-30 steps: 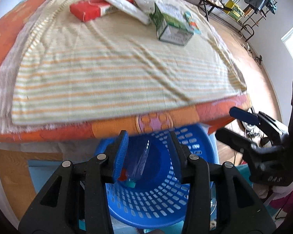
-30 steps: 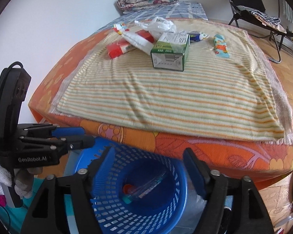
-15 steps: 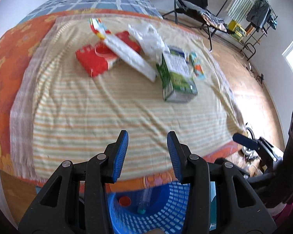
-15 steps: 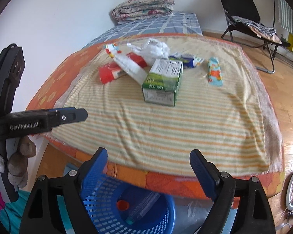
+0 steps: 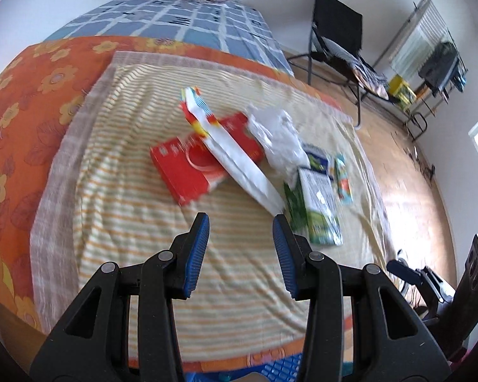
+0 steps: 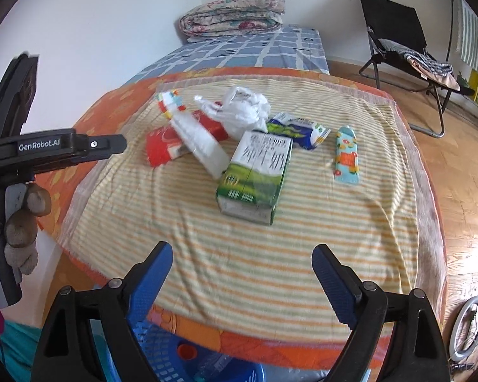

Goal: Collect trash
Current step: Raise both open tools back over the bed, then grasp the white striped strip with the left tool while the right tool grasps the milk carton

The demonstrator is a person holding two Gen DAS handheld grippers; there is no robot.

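On the striped cloth a flat red cardboard box point(image 6: 162, 149) lies under a long white paper sleeve point(image 6: 197, 141). A crumpled white plastic bag point(image 6: 243, 111) sits behind a green-and-white carton point(image 6: 255, 178) lying on its side; a small, perhaps foil, blue-orange sachet point(image 6: 345, 156) lies apart.

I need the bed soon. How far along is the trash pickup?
Done: a bottle already lies in the blue basket. In hand: nothing; the left gripper and right gripper are both empty. Left on the bed: red box, white bag, green carton and three wrappers.
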